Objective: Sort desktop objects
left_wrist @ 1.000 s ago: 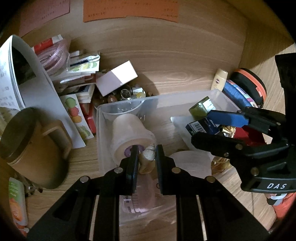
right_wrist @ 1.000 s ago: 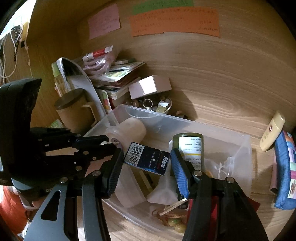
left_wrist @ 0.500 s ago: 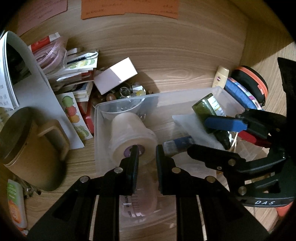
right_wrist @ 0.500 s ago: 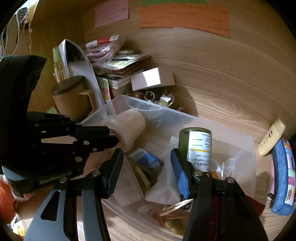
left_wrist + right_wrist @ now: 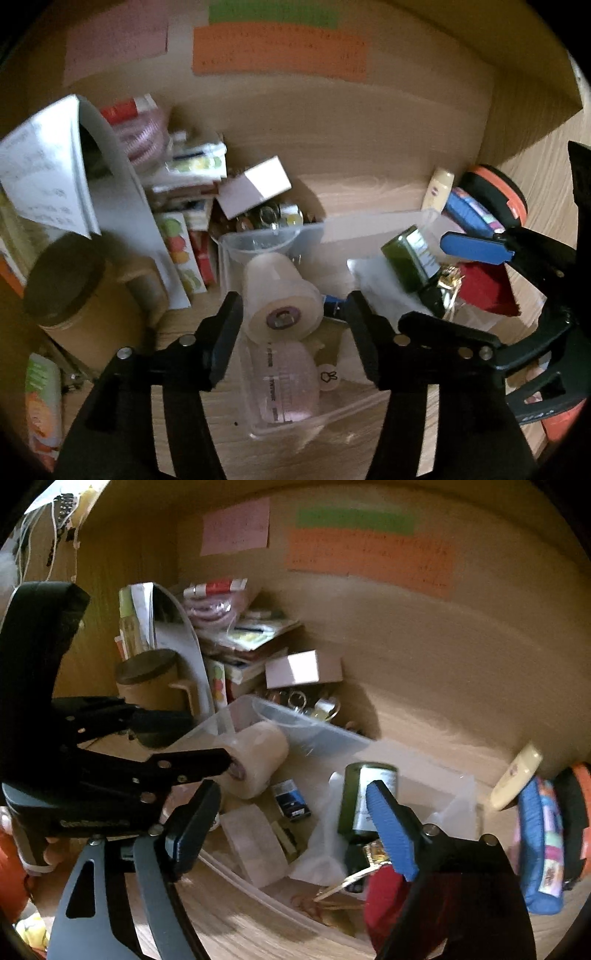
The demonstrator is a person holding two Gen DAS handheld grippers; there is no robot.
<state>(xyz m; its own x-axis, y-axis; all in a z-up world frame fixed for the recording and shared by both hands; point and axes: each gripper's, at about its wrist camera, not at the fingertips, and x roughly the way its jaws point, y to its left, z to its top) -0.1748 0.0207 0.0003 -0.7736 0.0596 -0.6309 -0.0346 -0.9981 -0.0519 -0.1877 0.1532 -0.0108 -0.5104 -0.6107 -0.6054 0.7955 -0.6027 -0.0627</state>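
Between spread left gripper (image 5: 295, 317) fingers, tape roll (image 5: 280, 302), untouched

Left hand-held gripper (image 5: 293, 314) and right hand-held gripper (image 5: 293, 818) — jaws wide apart (nothing between) — side by side.

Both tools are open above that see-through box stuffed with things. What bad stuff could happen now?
1. The cream roll lies on its side between the open left tool's fingers; a nudge might send it rolling onto the blue packet.
2. The green bottle leans on a crinkly bag beside the right tool; a bump could tip it.
3. The clear box is crowded, so another item might slide out.
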